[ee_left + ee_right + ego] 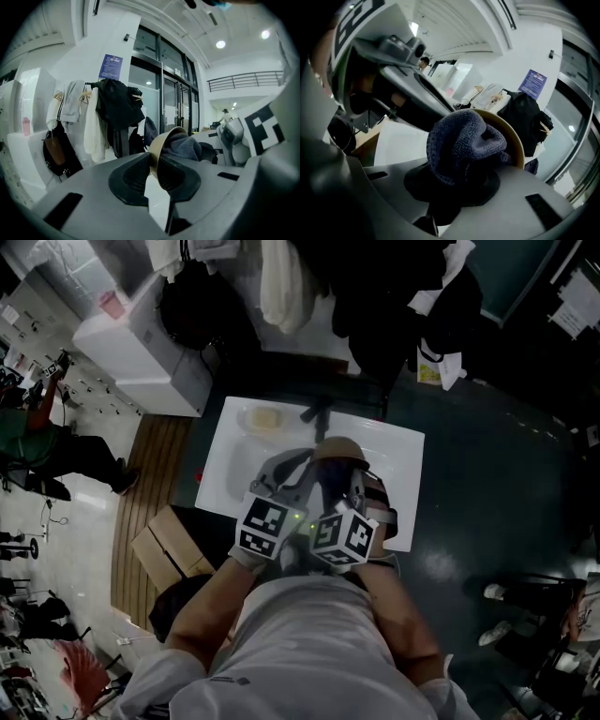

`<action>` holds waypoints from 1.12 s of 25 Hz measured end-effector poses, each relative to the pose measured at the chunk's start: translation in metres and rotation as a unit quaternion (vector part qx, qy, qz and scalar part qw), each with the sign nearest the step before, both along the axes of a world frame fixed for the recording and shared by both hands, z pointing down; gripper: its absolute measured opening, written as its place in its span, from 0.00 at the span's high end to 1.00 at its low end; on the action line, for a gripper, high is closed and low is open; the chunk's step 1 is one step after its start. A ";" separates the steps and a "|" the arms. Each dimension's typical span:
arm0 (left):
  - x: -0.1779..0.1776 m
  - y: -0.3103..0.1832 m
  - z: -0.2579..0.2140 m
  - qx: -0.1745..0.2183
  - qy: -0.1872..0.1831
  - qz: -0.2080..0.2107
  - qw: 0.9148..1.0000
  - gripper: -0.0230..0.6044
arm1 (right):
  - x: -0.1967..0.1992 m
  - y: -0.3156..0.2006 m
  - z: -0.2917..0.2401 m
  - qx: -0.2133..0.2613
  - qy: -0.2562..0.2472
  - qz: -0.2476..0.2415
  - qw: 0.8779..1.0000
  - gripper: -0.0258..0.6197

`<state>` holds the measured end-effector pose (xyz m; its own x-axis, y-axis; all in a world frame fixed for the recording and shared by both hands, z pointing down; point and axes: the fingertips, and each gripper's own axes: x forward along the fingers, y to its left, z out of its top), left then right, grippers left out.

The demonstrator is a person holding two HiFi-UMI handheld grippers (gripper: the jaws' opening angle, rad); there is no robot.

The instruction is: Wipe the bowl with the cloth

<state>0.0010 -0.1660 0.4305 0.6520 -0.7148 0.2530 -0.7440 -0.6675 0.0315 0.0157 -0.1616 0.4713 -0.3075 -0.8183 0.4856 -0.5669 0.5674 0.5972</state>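
Above white table (398, 456), bowl (160, 146) and cloth (459, 140) gripped, coats (117, 110) hanging behind

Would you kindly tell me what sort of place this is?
Probably a large lab or office hall, not a home: tall glass doors, coats hung along the wall, and a railed balcony upstairs.

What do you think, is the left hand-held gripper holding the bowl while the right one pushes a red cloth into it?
Not red: the cloth is dark blue-grey, as the right gripper view shows. The left hand-held gripper does hold the bowl, and the right hand-held gripper pushes the cloth into it.
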 end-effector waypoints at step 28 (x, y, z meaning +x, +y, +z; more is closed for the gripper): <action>-0.010 -0.005 0.020 -0.015 -0.004 0.000 1.000 0.89 | 0.009 -0.006 0.023 0.019 0.110 -0.007 0.994 0.83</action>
<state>-0.0088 -0.1705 0.4507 0.6493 -0.7072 0.2796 -0.7448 -0.6657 0.0461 0.0247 -0.1678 0.4939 -0.2077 -0.8336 0.5118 -0.4128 0.5490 0.7268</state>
